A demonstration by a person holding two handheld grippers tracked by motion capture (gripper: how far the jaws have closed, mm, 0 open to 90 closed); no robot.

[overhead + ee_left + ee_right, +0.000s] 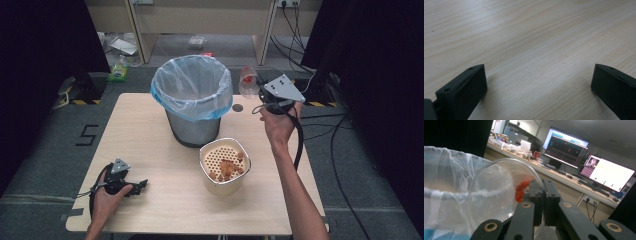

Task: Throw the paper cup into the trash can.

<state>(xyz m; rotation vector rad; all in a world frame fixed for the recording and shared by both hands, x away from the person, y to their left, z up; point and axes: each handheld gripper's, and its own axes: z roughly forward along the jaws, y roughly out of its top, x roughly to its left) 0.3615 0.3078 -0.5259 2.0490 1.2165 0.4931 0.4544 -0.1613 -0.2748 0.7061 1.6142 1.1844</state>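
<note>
Holding a clear cup (499,192) by its rim, the shut right gripper (543,195) nears the bin (192,95); dumping remains. Left gripper (131,186) rests wide open, empty, by the table's (150,150) near-left corner.

In the right gripper view, the clear plastic cup (499,195) is cut off at its lower rim by the tongs (543,200), and the red residue (520,190) inside is too blurred to identify. The bin liner (446,195) runs off the left edge. In the high view, the brown pieces (227,170) in the perforated white container (225,167) are too small to identify.
</note>
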